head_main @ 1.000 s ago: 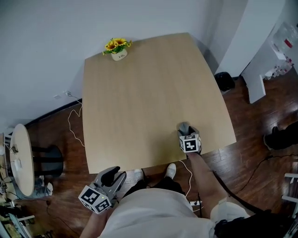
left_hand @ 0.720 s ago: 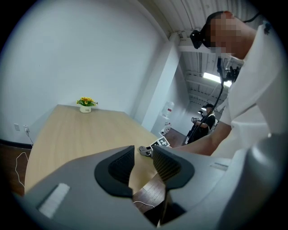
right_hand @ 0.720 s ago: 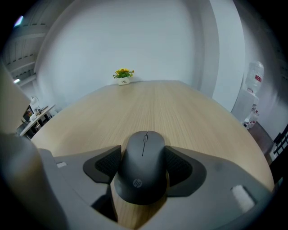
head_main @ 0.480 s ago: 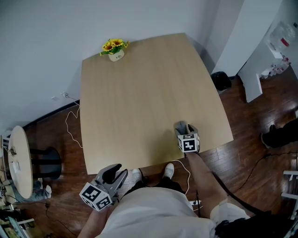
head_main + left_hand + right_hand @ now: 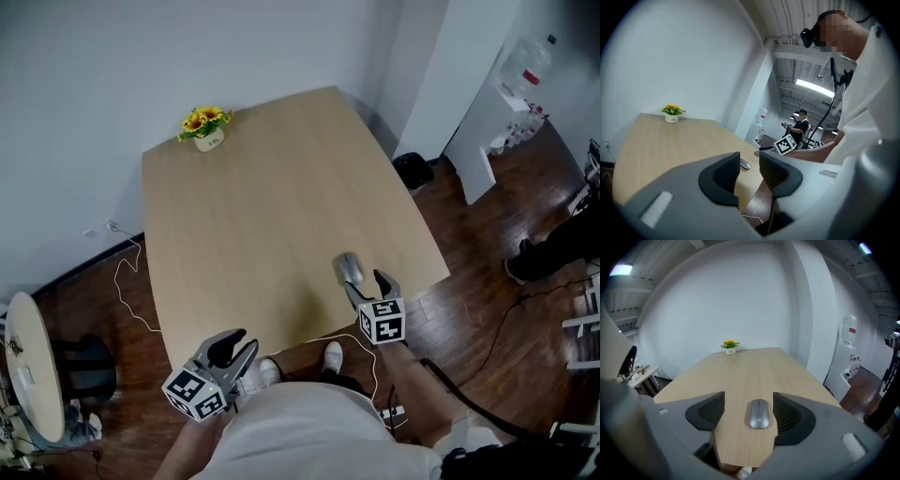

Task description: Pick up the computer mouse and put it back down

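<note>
1. At the far left, a round white side table (image 5: 26, 366) stands on the dark wood floor (image 5: 469, 272), and a thin white cable (image 5: 120, 281) trails between it and the desk.
2. The left gripper (image 5: 236, 345) hangs off the near edge of the wooden table (image 5: 253, 206), above the floor by the person's white shoes (image 5: 267, 373). Its own view shows the jaws only a narrow gap apart, with nothing between them.
3. A small white pot of yellow flowers (image 5: 206, 129) sits at the table's far left corner, well apart from everything else.
4. The grey computer mouse (image 5: 759, 414) lies flat on the table near the near right edge, its buttons pointing away from the person.
5. The right gripper (image 5: 367, 286) sits low at that edge with its jaws spread wide. The mouse lies between them, with bare tabletop showing on each side, a little closer to the right jaw, so nothing is gripped.
6. Right of the table, a black bin (image 5: 412, 171) stands on the floor beside a white counter (image 5: 480, 141). What looks like a water bottle (image 5: 525, 64) stands on it, too small to be sure.
</note>
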A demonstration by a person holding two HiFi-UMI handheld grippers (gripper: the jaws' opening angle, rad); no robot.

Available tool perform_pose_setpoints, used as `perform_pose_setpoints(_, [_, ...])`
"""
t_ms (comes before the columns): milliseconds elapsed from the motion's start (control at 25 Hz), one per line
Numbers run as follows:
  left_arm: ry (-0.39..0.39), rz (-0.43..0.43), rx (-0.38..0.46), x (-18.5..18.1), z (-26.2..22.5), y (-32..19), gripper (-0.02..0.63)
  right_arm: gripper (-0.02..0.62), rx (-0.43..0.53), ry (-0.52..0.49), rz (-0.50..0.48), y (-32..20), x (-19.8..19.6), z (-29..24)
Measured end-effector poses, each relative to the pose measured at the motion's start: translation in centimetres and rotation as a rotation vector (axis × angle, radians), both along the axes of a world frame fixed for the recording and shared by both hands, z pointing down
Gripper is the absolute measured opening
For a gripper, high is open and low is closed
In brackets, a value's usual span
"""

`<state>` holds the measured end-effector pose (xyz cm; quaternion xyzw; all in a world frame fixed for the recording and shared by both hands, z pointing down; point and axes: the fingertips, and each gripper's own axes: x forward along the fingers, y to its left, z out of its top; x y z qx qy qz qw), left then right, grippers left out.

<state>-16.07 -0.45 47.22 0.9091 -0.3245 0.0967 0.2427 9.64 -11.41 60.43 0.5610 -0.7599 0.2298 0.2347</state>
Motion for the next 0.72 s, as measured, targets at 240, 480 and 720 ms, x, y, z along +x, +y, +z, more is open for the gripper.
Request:
perform_pose_setpoints(240, [0.025, 0.083, 0.014, -0.6, 0.0, -0.2, 0.11, 0.328, 0.07, -0.009, 0.011, 5.7, -1.9, -6.7])
perform_pose_setpoints(480, [0.046, 0.171, 0.027, -0.9, 0.1, -0.5, 0.11, 0.328, 0.115, -0.009, 0.037, 9.9, -4.0, -10.9])
perform_pose_setpoints(720, [0.059, 0.239, 0.029, -0.9, 0.1, 0.1, 0.11, 0.327, 0.12, -0.012, 0.09, 13.6, -4.8, -12.5])
